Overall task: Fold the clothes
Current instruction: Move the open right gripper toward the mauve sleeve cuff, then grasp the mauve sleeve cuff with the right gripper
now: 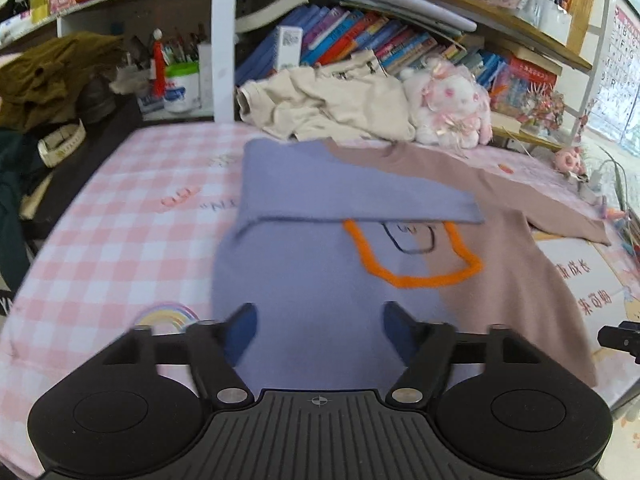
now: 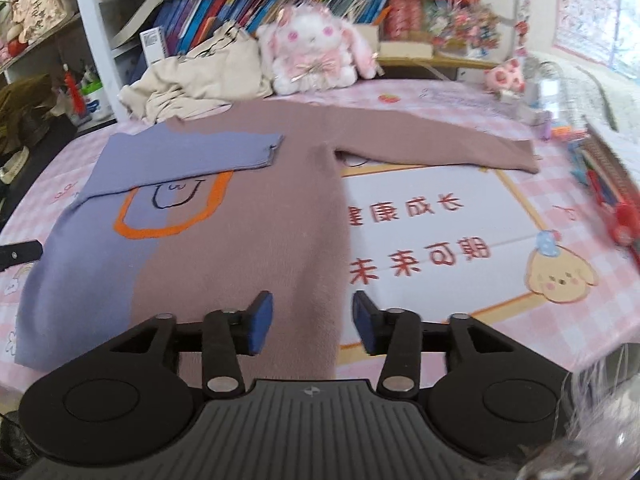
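Both grippers hang clear above the cloth. Left gripper (image 1: 320, 330) has its black fingers with blue pads (image 1: 243, 330) spread wide, nothing between them, over the lilac half of a soft knitted sweater in lilac and dusty mauve (image 1: 304, 280). Right gripper (image 2: 313, 322) stands with a narrower gap, blue pads (image 2: 262, 322) apart and empty, over the mauve half of that sweater (image 2: 248, 216) near its lower hem.

That sweater lies flat, front up, on a pink-and-white checked tablecloth (image 2: 440, 108) with cartoon prints and red lettering. Its lilac sleeve (image 2: 192, 152) is folded across the chest, covering the top of an orange outlined square motif (image 2: 176, 216) with a small drawn face inside. Over on the other side, the mauve sleeve (image 2: 440, 148) is stretched straight out on the cloth, unfolded.

Behind the sweater, a crumpled cream garment (image 1: 328, 104) sits in a heap just beside a white-and-pink plush bunny (image 1: 448, 108). Rows of colourful books (image 2: 256, 4) fill the shelves at the back, and an olive-brown bundle of fabric (image 1: 52, 76) sits at the far left of the left wrist view.
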